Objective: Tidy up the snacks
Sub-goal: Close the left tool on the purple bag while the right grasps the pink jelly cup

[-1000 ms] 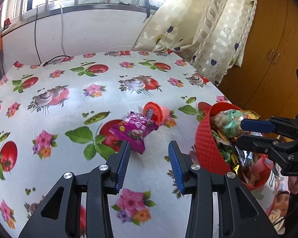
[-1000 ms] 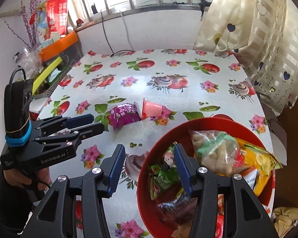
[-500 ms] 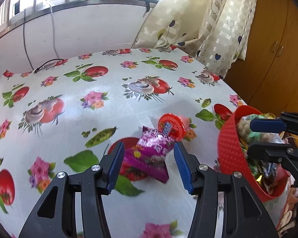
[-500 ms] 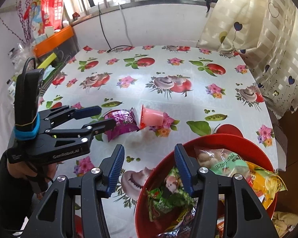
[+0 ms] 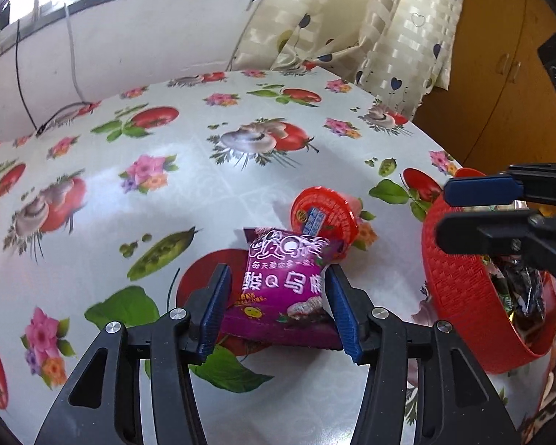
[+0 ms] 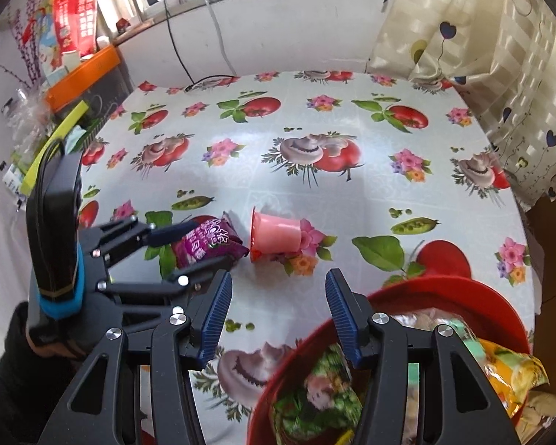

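Observation:
A purple snack packet (image 5: pixel 281 289) lies flat on the flowered table (image 5: pixel 166 185). My left gripper (image 5: pixel 277 271) is open and straddles it, one blue pad on each side, neither clearly pressing. A pink cup (image 5: pixel 324 215) with a red lid lies on its side just behind the packet. The right wrist view shows the same packet (image 6: pixel 207 244), cup (image 6: pixel 276 231) and left gripper (image 6: pixel 204 244). My right gripper (image 6: pixel 278 278) is open and empty above the far rim of the red basket (image 6: pixel 444 289), which holds several snack bags. From the left wrist camera, that basket (image 5: pixel 459 285) stands at the right, under the right gripper (image 5: pixel 444 209).
A patterned curtain (image 5: pixel 370 37) and a wooden cabinet (image 5: pixel 500 74) stand beyond the table's right edge. Cables (image 6: pixel 204 81) trail onto the table's far side. A cluttered orange shelf (image 6: pixel 81 74) is at the left. A hand in a dark sleeve (image 6: pixel 37 352) holds the left gripper.
My left gripper opened wider and came forward and down until the purple packet lay between its pads. My right gripper moved forward from over the basket's contents to its far rim.

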`<state>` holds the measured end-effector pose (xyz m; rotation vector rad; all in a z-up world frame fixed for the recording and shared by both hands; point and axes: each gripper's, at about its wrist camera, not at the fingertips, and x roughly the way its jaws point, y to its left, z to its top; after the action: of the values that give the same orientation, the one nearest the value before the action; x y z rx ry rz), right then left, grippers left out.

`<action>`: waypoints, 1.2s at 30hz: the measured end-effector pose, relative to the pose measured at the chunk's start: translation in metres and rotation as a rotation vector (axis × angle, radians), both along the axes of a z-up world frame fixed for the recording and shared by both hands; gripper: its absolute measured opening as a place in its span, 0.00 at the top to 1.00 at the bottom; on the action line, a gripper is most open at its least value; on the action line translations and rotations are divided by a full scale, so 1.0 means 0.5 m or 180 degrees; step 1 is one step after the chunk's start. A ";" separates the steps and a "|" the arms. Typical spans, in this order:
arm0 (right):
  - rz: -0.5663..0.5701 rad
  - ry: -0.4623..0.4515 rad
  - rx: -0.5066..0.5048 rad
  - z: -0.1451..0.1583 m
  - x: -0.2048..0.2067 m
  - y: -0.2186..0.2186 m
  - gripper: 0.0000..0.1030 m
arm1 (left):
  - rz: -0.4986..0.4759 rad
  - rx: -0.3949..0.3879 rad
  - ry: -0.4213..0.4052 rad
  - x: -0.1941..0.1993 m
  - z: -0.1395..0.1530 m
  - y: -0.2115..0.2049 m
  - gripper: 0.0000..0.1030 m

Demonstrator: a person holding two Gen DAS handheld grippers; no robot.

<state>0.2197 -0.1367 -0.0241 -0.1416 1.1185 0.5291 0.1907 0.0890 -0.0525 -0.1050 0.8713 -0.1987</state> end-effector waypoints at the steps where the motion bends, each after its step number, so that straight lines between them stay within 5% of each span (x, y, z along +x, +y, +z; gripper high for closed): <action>1: -0.0009 0.0039 0.0028 -0.004 0.008 0.003 0.52 | 0.0026 -0.0040 0.0005 -0.001 -0.001 0.005 0.48; 18: -0.0224 0.0636 -0.0046 -0.096 0.118 0.059 0.52 | 0.0265 -0.0175 -0.0074 -0.015 0.003 0.038 0.57; 23: -0.0213 0.0658 -0.0066 -0.107 0.125 0.071 0.52 | 0.0272 -0.0183 -0.0074 -0.016 0.003 0.039 0.57; 26: -0.0231 0.0666 -0.0079 -0.115 0.124 0.074 0.63 | 0.0280 -0.0178 -0.0087 -0.017 0.005 0.039 0.58; 36: -0.0151 0.0448 0.0024 -0.093 0.092 0.083 0.63 | 0.0316 -0.0122 -0.0143 -0.024 0.012 0.035 0.62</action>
<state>0.2655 -0.0952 -0.0707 -0.0717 1.2537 0.5069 0.1788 0.1066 -0.0463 -0.1785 0.8156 -0.1244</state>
